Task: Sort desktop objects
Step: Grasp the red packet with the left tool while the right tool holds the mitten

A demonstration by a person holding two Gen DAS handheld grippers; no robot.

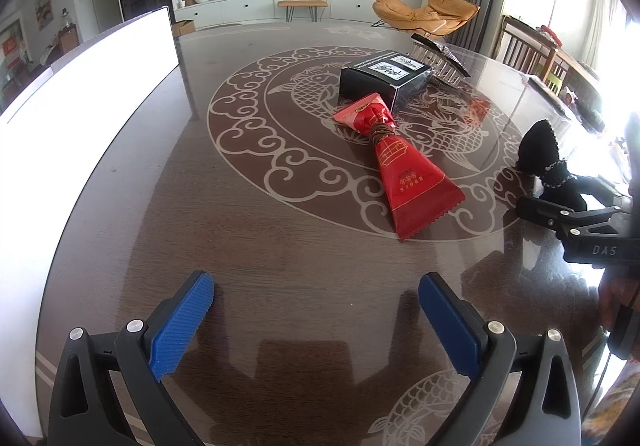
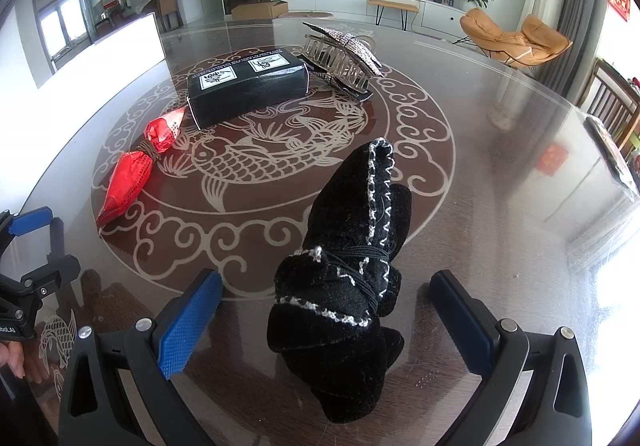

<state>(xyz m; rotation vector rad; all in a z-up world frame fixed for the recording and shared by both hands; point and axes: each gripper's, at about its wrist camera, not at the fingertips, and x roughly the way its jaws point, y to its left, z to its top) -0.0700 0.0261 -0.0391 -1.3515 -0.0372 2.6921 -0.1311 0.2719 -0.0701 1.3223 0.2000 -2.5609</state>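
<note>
- The right tool (image 2: 324,326) is wide open, with the black pouch (image 2: 344,286) between its two fingers; neither pad seems to touch the cloth yet.
- The left tool (image 1: 316,326) is also wide open and holds nothing, low over the near edge of the surface (image 1: 240,238).
- Risk: the pouch is soft and stands tilted, so closing on only one fold could let it slip or fall over.
- The red packet (image 1: 394,162) lies near the middle of the surface, touching the black box (image 1: 384,80).
- The hair clip (image 2: 344,58) rests behind the box, toward the far edge.
- Nothing blocks the pouch; the box and the packet are well apart from it.
</note>
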